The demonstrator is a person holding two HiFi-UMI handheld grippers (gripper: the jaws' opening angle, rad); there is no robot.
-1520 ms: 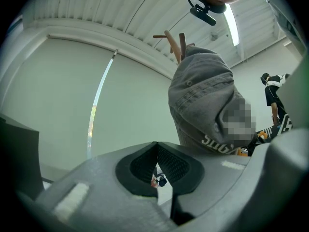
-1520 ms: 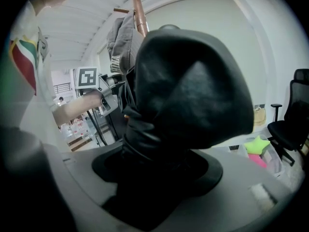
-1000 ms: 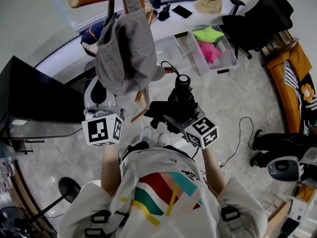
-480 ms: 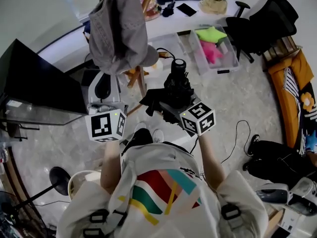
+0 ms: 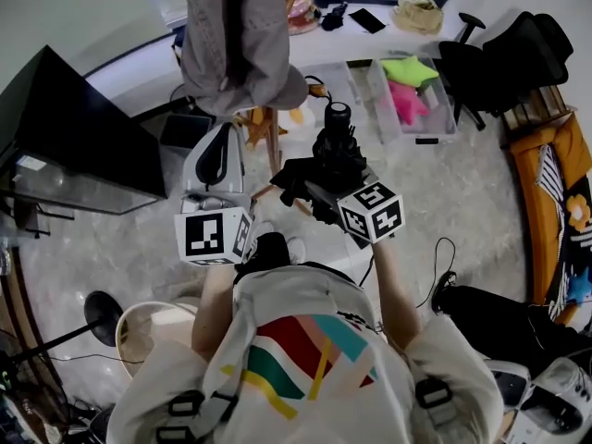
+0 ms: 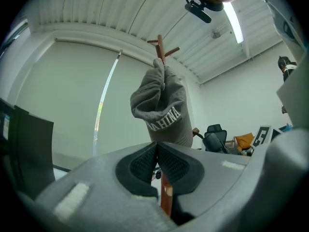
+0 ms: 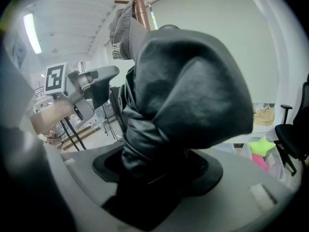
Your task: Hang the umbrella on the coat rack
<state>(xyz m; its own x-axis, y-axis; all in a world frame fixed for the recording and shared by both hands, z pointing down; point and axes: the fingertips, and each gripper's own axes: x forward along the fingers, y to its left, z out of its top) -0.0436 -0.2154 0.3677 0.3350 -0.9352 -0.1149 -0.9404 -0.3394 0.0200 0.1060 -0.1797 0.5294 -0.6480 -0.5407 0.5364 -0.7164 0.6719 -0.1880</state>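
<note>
In the head view a wooden coat rack (image 5: 271,137) stands just ahead of me, with a grey cap (image 5: 236,44) hanging over its top. My right gripper (image 5: 326,185) is shut on a folded black umbrella (image 5: 331,160), handle end pointing away, just right of the rack's pole. The umbrella's black fabric (image 7: 183,95) fills the right gripper view, with the jaws (image 7: 159,170) clamped on it. My left gripper (image 5: 222,141) is left of the pole, shut and empty. In the left gripper view its pads (image 6: 157,161) touch, below the cap (image 6: 161,110) and the pegs (image 6: 161,50).
A black panel (image 5: 74,128) stands at the left. Clear bins with green and pink toys (image 5: 407,86) sit behind the rack beside a white desk (image 5: 351,30). A black office chair (image 5: 504,54) is at the far right. A white round bin (image 5: 157,336) and a floor cable (image 5: 439,266) lie near my feet.
The rack and cap have slid up and right in the head view, the pole nearer between both grippers. The right gripper still holds the umbrella.
</note>
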